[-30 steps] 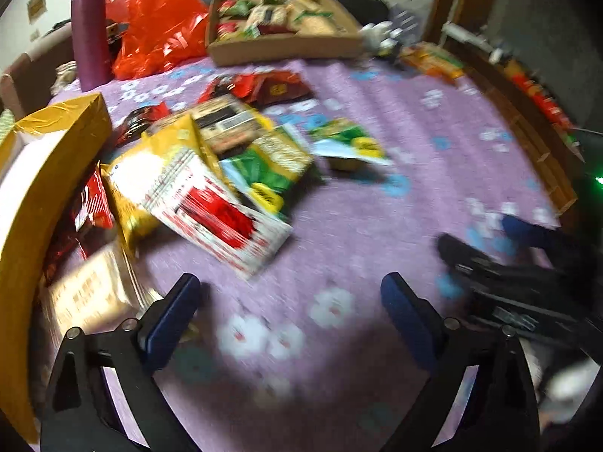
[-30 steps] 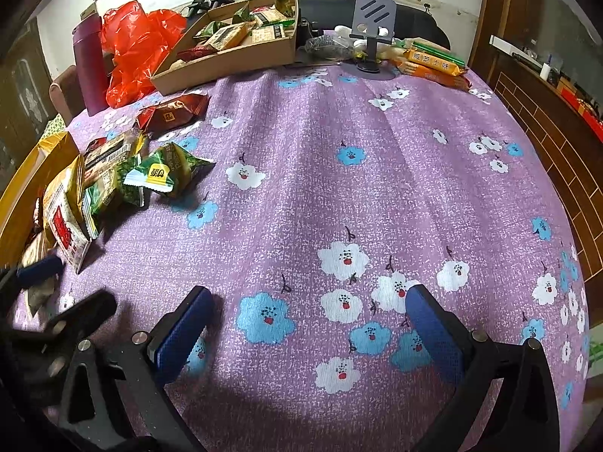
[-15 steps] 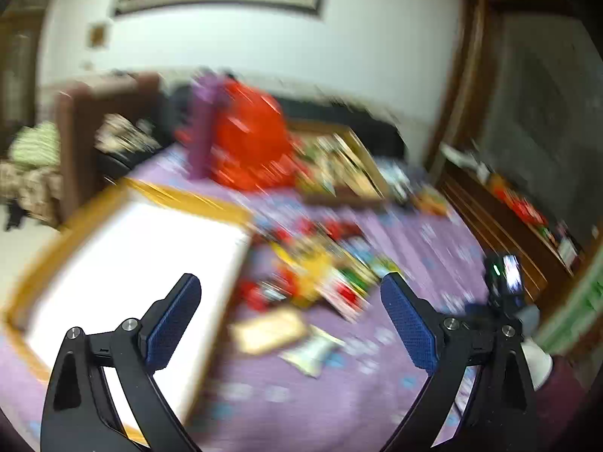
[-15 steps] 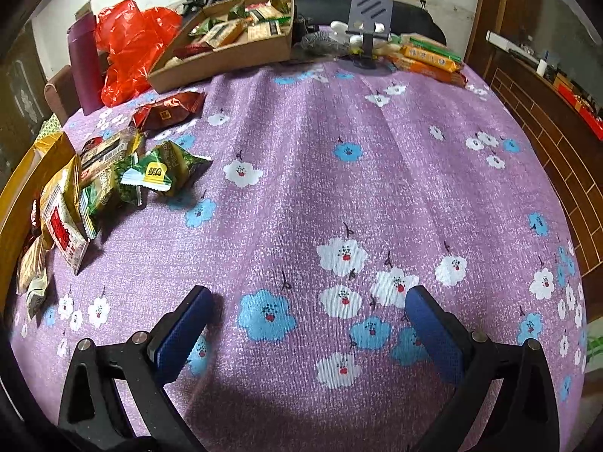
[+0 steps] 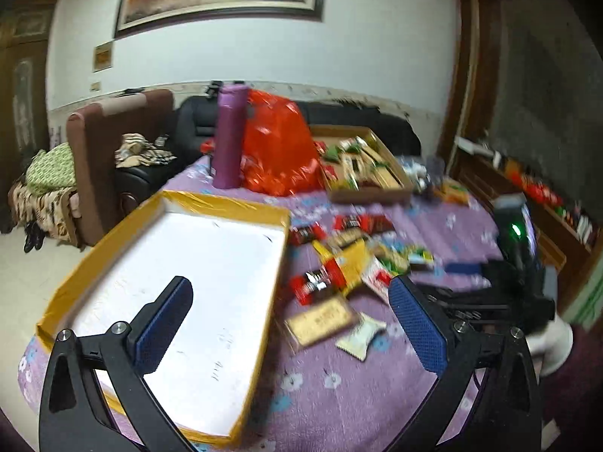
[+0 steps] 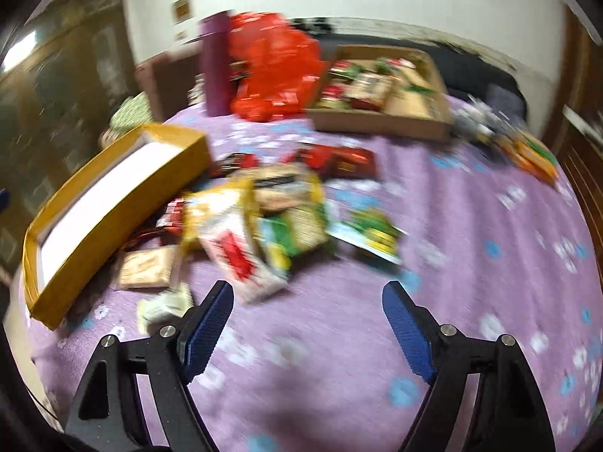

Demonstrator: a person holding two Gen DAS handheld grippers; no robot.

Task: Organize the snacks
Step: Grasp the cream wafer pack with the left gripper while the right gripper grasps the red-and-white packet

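Left wrist view shows the left gripper (image 5: pixel 290 301) wide, empty, above the yellow tray (image 5: pixel 166 203); snack packets (image 5: pixel 346 267) heaped at two o'clock, beside it for loading; right gripper (image 6: pixel 307 314) wide, empty, facing the heap at eleven o'clock.

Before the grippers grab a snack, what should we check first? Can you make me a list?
1. Left gripper open and holding nothing: ok.
2. Right gripper open and holding nothing: ok.
3. Yellow box has room inside: ok, its white floor is bare.
4. Snack pile lies loose on the purple tablecloth, beside the yellow box: ok.
5. Picture sharp enough to pick one packet: not ok, both views are blurred.
6. Which packet lies on top of the pile: cannot tell.
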